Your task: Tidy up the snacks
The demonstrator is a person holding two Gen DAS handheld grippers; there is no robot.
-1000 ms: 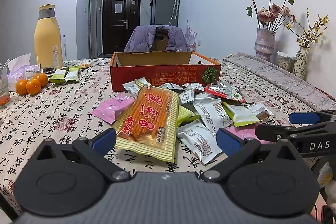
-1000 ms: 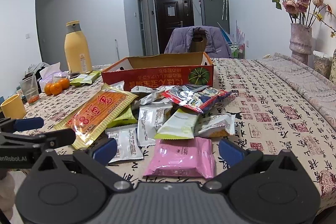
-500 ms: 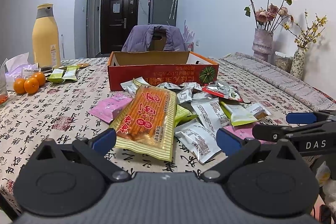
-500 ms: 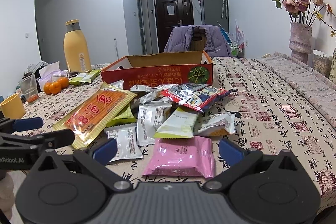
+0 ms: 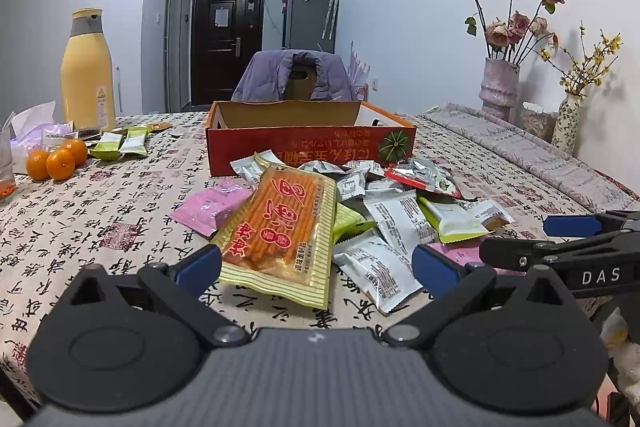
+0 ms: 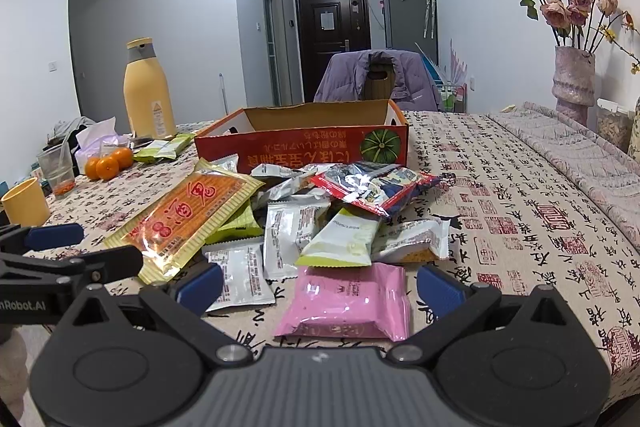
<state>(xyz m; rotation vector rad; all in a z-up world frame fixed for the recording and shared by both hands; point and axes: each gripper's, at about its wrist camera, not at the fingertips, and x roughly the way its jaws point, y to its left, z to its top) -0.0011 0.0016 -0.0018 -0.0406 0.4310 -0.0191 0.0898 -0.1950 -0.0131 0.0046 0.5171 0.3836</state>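
A heap of snack packets lies on the patterned tablecloth in front of an open red cardboard box (image 5: 308,147) (image 6: 304,145). On the heap's left rests a long orange stick-snack bag (image 5: 280,227) (image 6: 188,217). A pink packet (image 6: 348,301) lies nearest the right gripper, with a red foil bag (image 6: 372,187) and white and green packets behind it. My left gripper (image 5: 318,265) stands open just short of the orange bag. My right gripper (image 6: 320,287) stands open, its fingers either side of the pink packet's near end. Each gripper shows at the edge of the other's view.
A yellow bottle (image 5: 86,79), three oranges (image 5: 56,161), green packets (image 5: 120,143) and tissues sit at the far left. A yellow cup (image 6: 26,201) and a plastic cup (image 6: 58,169) stand at the left edge. Flower vases (image 5: 498,87) line the right side. A chair with a purple jacket (image 6: 380,75) stands behind the box.
Both views have shifted very slightly, the packets sitting a touch lower in frame. Nothing has been taken hold of and both grippers remain open.
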